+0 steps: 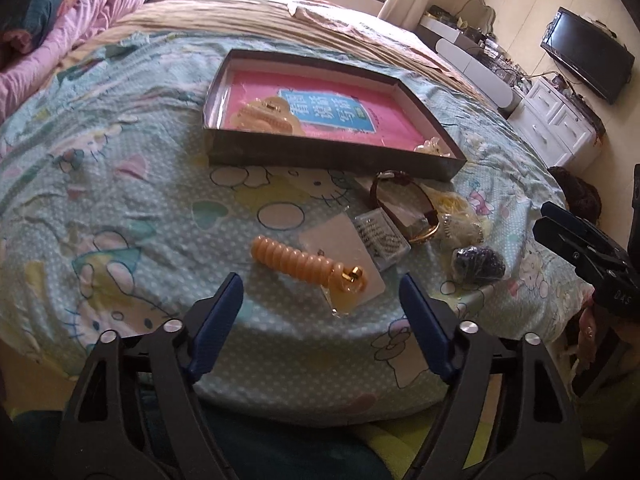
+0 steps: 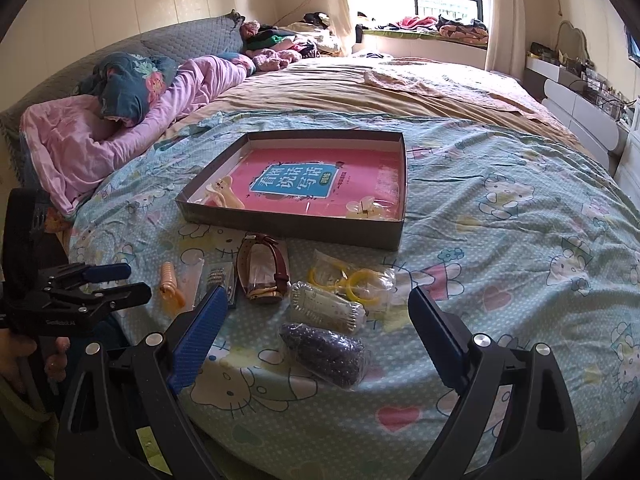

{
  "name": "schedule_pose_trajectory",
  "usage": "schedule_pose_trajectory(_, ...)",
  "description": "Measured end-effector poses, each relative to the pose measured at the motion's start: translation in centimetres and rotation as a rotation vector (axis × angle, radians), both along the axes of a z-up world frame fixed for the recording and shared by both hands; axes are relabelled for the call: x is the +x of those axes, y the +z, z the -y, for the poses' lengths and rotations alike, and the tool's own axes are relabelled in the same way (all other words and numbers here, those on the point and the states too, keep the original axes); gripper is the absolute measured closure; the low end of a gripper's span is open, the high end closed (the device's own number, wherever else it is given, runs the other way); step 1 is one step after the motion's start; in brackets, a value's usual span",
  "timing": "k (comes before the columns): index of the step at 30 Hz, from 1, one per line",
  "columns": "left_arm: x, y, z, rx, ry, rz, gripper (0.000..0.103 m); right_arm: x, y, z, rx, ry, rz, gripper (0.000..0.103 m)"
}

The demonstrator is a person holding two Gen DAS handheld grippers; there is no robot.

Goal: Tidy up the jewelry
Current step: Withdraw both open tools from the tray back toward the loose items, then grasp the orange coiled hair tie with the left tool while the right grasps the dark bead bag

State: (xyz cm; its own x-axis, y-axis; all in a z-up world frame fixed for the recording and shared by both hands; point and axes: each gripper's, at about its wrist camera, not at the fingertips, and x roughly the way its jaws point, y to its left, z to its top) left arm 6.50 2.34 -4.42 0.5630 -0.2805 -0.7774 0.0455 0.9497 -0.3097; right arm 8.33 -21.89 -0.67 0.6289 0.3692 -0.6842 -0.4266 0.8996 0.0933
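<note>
Left wrist view: the left gripper (image 1: 320, 304) gapes wide over an orange spiral hair tie (image 1: 296, 260) on the bed (image 1: 120, 200). The right gripper (image 2: 316, 328) (also wide, empty) hovers above a bagged dark bead bracelet (image 2: 326, 354); beyond sits the box (image 2: 288, 226).

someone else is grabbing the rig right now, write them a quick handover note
Left gripper: open, empty, hovering over the orange spiral hair tie.
Right gripper: open, empty, above the dark beaded bundle.
Box on the bed: holds a cream hair clip at its left and a pale clip near its right front corner.
Still outside, in front of the box: hair tie, small clear case, brown-strap watch, yellow rings in a bag, cream beaded piece, dark bundle.
Left to do: move those into the box.
</note>
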Motion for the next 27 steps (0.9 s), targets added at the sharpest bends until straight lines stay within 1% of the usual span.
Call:
schedule_pose_trajectory(1, 0.1, -0.4, -0.1, -0.027, 0.002, -0.014, 0.043, 0.0, -0.1, 0.0, 0.000, 0.001, -0.004, 0.012)
schedule_pose_trajectory(4, 0.4, -1.2, -0.6, -0.107, 0.019, -0.041, 0.050, 0.0, -0.4, 0.0, 0.000, 0.002, -0.010, 0.012)
schedule_pose_trajectory(9, 1.0, -2.5, -1.3, -0.230, 0.046, -0.090, 0.051, 0.0, -0.8, 0.2, -0.002, 0.000, -0.019, 0.012)
schedule_pose_trajectory(12, 1.5, -3.5, -1.9, -0.334, 0.073, -0.131, 0.051, 0.1, -1.4, 0.4, -0.004, -0.003, -0.034, 0.012)
schedule_pose_trajectory(15, 2.0, -4.0, -2.5, -0.398, 0.110, -0.149, 0.050, 0.3, -2.4, 0.4, -0.013, -0.007, -0.058, 0.012)
schedule_pose_trajectory(18, 2.3, -4.3, -2.7, -0.423, 0.136, -0.155, 0.050, 0.6, -4.0, 0.2, -0.011, -0.010, -0.110, 0.012)
schedule_pose_trajectory(20, 2.3, -4.4, -2.7, -0.424, 0.149, -0.153, 0.051, 0.6, -4.8, -0.1, -0.015, -0.012, -0.132, 0.012)
schedule_pose_trajectory(23, 2.2, -4.3, -2.7, -0.396, 0.166, -0.145, 0.059, 0.8, -5.8, -0.4, -0.003, -0.020, -0.159, 0.012)
schedule_pose_trajectory(27, 2.1, -4.3, -3.2, -0.385, 0.170, -0.130, 0.067, 1.5, -6.9, -0.6, 0.033, -0.045, -0.193, 0.012)
